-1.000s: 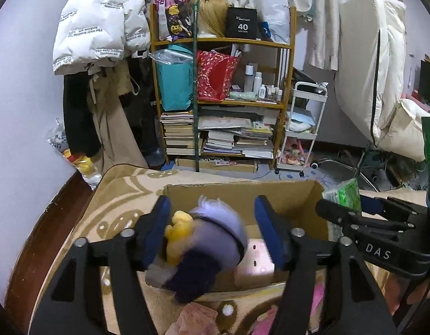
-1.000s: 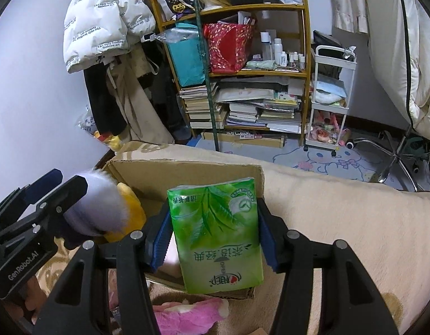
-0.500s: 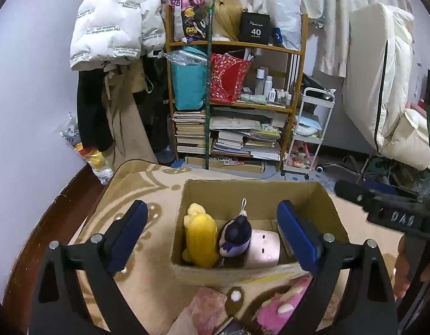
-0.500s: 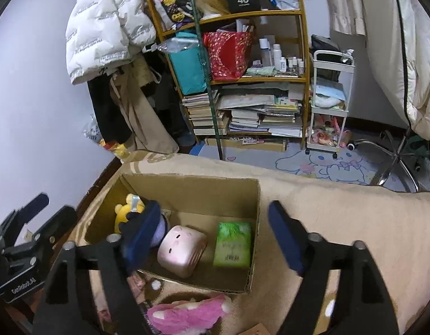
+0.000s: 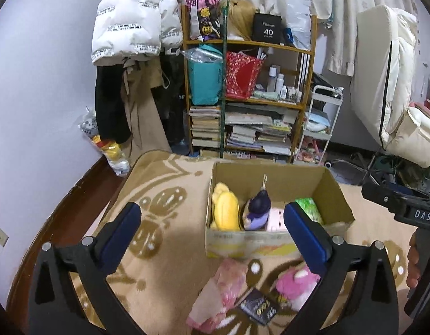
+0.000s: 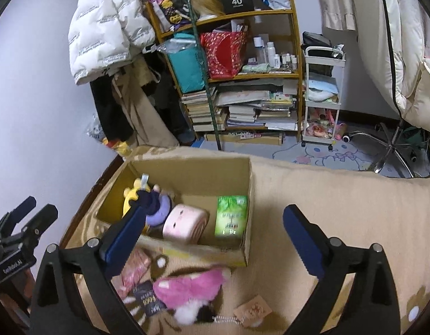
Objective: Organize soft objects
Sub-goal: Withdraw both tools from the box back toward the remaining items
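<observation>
A cardboard box stands on the beige blanket and also shows in the right wrist view. Inside lie a yellow plush, a purple plush, a pink cube plush and a green tissue pack. In front of the box lie a pink plush, a pink packet and a dark packet. My left gripper is open and empty above the blanket, before the box. My right gripper is open and empty over the box's front edge.
A cluttered wooden shelf and a white cart stand behind the bed. A white jacket hangs on the left wall. A small tan tag lies on the blanket. The bed's wooden edge runs on the left.
Both grippers opened: the purple and yellow plush and the green tissue pack dropped into the box. Both grippers have since pulled back and up from the box.
</observation>
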### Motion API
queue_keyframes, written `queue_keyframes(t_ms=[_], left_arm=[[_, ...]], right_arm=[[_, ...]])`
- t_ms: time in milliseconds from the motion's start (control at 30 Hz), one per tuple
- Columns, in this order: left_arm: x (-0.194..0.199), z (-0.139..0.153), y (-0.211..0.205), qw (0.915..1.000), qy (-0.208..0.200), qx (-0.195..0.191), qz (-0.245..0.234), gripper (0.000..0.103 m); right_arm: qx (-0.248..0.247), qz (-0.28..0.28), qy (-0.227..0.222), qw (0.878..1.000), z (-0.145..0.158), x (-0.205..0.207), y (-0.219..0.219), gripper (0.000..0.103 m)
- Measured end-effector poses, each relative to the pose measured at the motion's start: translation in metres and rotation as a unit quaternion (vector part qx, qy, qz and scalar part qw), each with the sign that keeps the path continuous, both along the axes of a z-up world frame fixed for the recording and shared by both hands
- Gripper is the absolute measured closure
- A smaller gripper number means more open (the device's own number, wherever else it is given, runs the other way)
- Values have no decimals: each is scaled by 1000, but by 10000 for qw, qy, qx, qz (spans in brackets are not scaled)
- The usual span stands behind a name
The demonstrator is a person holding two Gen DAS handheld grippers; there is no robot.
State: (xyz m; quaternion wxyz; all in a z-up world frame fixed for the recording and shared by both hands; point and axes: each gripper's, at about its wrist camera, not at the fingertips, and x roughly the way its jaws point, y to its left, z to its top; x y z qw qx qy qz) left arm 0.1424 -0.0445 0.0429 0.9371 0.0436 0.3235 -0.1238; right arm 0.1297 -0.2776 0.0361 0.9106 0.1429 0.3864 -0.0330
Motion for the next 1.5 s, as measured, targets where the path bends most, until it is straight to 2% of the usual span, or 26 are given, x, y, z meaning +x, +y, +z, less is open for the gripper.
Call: queue_keyframes(t_ms=[267, 567, 667, 900, 1300, 1500], left_arm=[[-30, -24, 4, 9995, 249, 173, -75, 2], [-41, -55, 17, 9980, 586, 234, 82, 2], [-41, -67, 21, 9971, 707, 276, 103, 2], [-38, -96, 29, 9942, 1019, 305, 146, 2], [-25, -124, 34, 9915, 1287, 171, 78, 2], [-17, -139, 28, 9893, 1436, 264, 27, 2]], right_arm=[[60, 83, 196, 9998, -19, -22, 11, 0], [115, 157, 453, 9988, -45, -33, 18, 0], [48, 182, 388, 9991, -53, -37, 23, 0], [83, 412, 567, 9975, -80, -36, 36, 0], [156, 561, 705, 9958, -103, -24, 49, 0], [95, 583, 793, 9951, -114, -16, 52, 0]])
